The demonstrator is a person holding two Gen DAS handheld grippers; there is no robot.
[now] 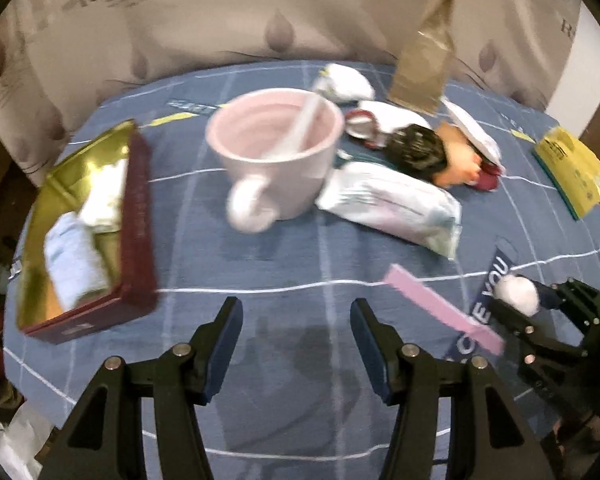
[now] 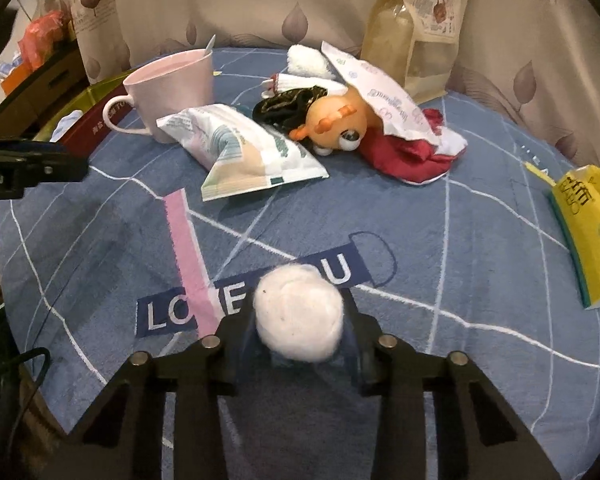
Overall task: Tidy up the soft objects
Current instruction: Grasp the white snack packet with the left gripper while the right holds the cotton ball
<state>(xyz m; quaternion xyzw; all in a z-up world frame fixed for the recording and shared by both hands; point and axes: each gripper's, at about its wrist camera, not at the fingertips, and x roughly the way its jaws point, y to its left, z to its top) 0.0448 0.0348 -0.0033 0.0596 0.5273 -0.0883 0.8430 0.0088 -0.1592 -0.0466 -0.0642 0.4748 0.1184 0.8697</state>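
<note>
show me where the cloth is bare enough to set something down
Bare cloth lies under the open left gripper, between the box and pink strip, and between the cotton ball and yellow pack. It is crowded behind: mug, tissue pack, doll.

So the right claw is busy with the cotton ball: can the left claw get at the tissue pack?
Probably yes: the left claw is open and empty, with only bare cloth before the tissue pack.

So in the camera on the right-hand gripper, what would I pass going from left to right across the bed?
Pink mug → tissue pack → doll → red cloth → yellow packet. Nearer the camera, the right gripper is closed on a white cotton ball.
</note>
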